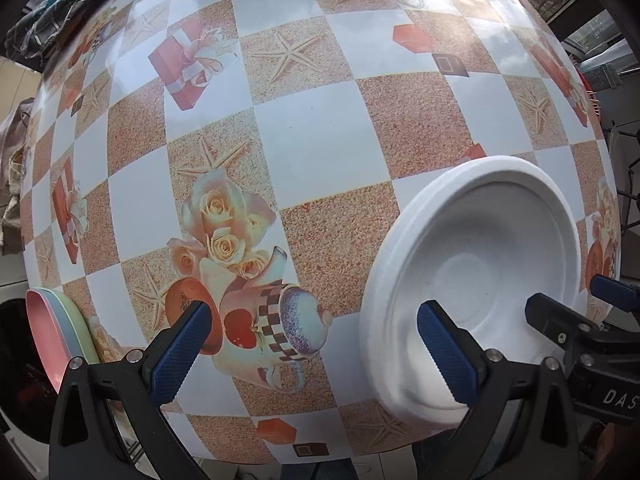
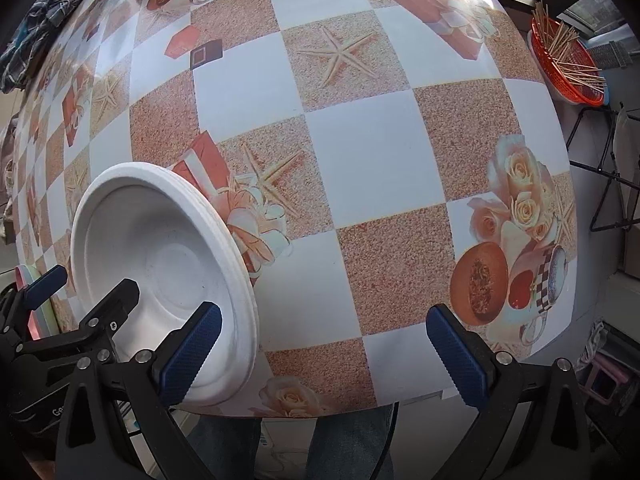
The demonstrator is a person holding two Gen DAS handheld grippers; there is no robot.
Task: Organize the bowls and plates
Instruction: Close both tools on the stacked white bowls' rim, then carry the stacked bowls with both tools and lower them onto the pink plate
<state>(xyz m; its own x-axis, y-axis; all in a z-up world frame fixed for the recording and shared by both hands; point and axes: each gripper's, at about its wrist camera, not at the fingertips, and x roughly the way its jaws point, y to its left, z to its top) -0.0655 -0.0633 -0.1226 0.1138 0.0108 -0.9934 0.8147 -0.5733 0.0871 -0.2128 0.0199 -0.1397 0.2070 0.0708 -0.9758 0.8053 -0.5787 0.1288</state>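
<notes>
A home: printed oilcloth table [image 2: 352,152], laundry pile [image 1: 60,4], basket of sticks [image 2: 568,60].

White bowls [image 1: 480,280]: stack near table edge, layered rims, exact count unclear. Coloured plates [image 1: 60,328]: one stack of three, pink, blue, green. Grippers: two, left gripper [image 1: 316,348], right gripper [image 2: 324,352]. Orange basket [image 2: 568,60]: one, holding many sticks. Table [image 1: 320,140]: one.

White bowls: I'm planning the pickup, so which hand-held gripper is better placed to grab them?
Probably the left hand-held gripper: its right finger already reaches over the white bowls. The right hand-held gripper, also open, faces bare tablecloth.
</notes>
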